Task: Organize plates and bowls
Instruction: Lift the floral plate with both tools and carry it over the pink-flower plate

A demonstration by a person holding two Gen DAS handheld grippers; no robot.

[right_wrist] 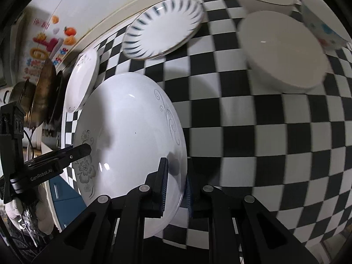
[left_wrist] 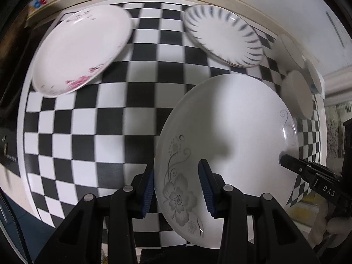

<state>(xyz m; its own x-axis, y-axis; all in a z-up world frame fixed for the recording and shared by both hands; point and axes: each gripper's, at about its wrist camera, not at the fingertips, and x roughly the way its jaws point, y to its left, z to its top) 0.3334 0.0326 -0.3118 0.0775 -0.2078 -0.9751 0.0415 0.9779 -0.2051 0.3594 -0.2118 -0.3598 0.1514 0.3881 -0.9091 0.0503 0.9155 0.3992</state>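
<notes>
Jaws of both grippers pinch the grey-flowered plate (left_wrist: pixel 228 132); only right wrist shows hanging pans (right_wrist: pixel 41 92)

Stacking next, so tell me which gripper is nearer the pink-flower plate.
Left. The left gripper grips the grey-flower plate at the rim facing the pink-flower plate. The right gripper clamps the opposite rim, the held plate's whole width farther away.

Your left gripper (left_wrist: pixel 179 189) straddles the rim of the grey-flower plate (left_wrist: pixel 231 145), one blue pad under it, one over its face. The right gripper (left_wrist: pixel 282 157) bites the plate's far edge. On the checkered tabletop (left_wrist: pixel 88 132) lie a pink-flower plate (left_wrist: pixel 83 48), a blue-striped plate (left_wrist: pixel 224 35) and white bowls (left_wrist: pixel 297 92).
</notes>
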